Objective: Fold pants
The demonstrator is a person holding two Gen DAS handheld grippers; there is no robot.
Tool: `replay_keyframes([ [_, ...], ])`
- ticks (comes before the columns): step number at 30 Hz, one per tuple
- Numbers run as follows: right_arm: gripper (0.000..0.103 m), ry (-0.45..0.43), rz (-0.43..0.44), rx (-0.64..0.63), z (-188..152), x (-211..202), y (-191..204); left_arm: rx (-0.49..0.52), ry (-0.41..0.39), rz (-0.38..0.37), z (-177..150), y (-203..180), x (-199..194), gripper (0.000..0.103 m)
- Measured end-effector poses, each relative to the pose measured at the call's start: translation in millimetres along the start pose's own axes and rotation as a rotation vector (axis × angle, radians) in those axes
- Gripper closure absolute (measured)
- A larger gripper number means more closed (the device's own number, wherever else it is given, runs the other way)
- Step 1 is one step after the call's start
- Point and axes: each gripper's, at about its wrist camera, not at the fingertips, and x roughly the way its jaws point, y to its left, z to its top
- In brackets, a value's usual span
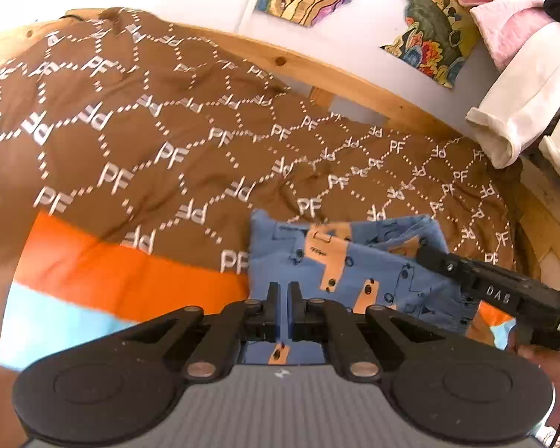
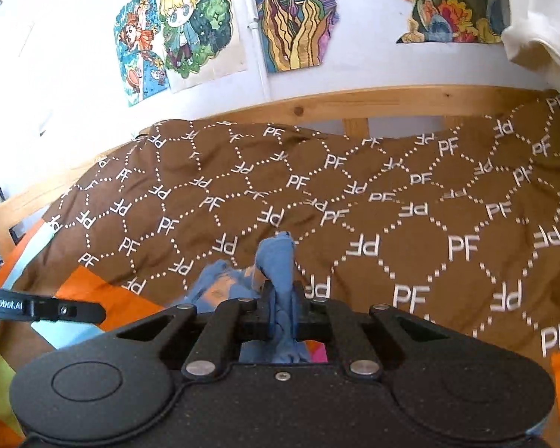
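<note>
The pants [image 1: 358, 261] are laid crosswise on the bed [image 1: 168, 130], long axis left to right. The left gripper [image 1: 283, 298] jaws are nearly shut on a thin layer of the cloth. A bunched edge is clamped in the right gripper [image 2: 282, 298] jaws.

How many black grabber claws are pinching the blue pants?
2. The left gripper is shut on the near edge of the blue pants. The right gripper is shut on a bunched-up part of them, lifted above the brown blanket.
</note>
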Motion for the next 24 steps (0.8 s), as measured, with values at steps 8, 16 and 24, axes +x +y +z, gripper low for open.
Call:
replay_keyframes([
  [8,0.096,0.037,-0.008,-0.015,-3,12,-8,-0.061,0.132,0.0,-16,18,17,0.096],
  [16,0.095,0.077,0.007,0.126,-19,13,-32,-0.133,0.191,-0.093,-44,43,32,0.059],
  [24,0.095,0.065,-0.041,0.09,-22,13,-16,-0.092,0.194,-0.076,-54,31,36,0.088],
])
